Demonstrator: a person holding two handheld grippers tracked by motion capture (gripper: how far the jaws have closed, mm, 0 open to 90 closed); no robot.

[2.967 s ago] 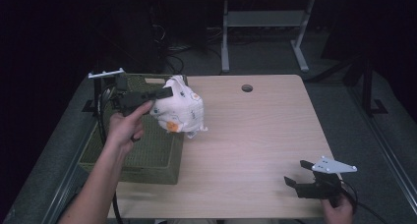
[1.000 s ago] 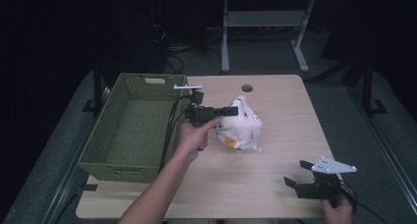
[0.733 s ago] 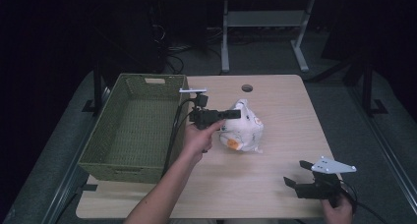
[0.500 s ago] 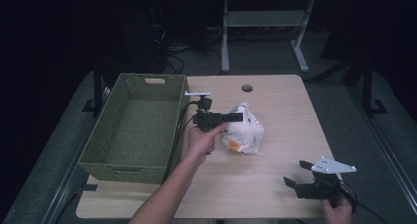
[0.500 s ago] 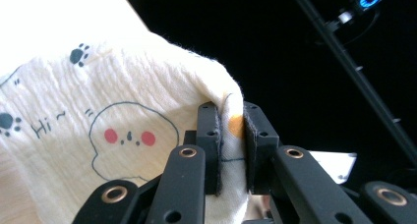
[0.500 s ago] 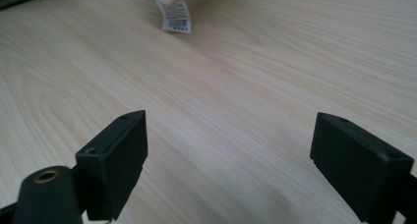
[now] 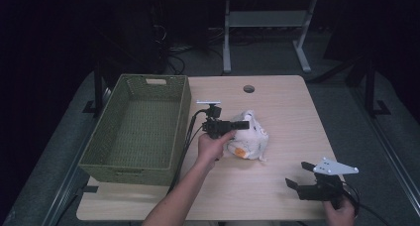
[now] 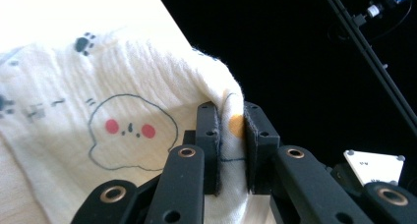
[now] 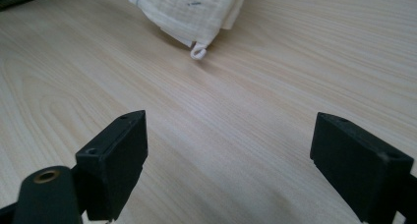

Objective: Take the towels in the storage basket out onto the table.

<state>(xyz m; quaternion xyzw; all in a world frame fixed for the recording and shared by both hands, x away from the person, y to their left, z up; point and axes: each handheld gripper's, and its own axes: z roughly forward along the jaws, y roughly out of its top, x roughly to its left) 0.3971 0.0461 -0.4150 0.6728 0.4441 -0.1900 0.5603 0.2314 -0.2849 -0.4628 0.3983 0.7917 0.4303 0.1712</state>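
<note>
Right now my left tool point(image 7: 241, 124) is pinching a fold of the cloth point(image 7: 249, 141), its pads pressed on a bunched ridge of fabric, as the left gripper view shows with the cloth point(image 8: 123, 111) drawn up between them. The cloth sits crumpled at the middle of the bench point(image 7: 282, 102), just right of the basket point(image 7: 136, 161), and looks to be resting on the wood. My right tool point(image 7: 299, 186) waits at the near right corner, jaws spread wide with nothing between them.

What the next move turns on, I judge, is this: the cloth lies left and farther away from my right tool, well apart, so the left hand is the nearer one by far. From the right gripper view the cloth's point(image 9: 189, 10) hemmed corner hangs toward me, with a small loop point(image 9: 198, 52) at its tip touching the bench.

It is a soft crinkled gauze, off-white, printed with a round blushing face, paw marks and orange spots. It has no clear long axis while bunched. The basket is green, woven, rectangular and stiff-walled. The bench is smooth pale wood grain.
</note>
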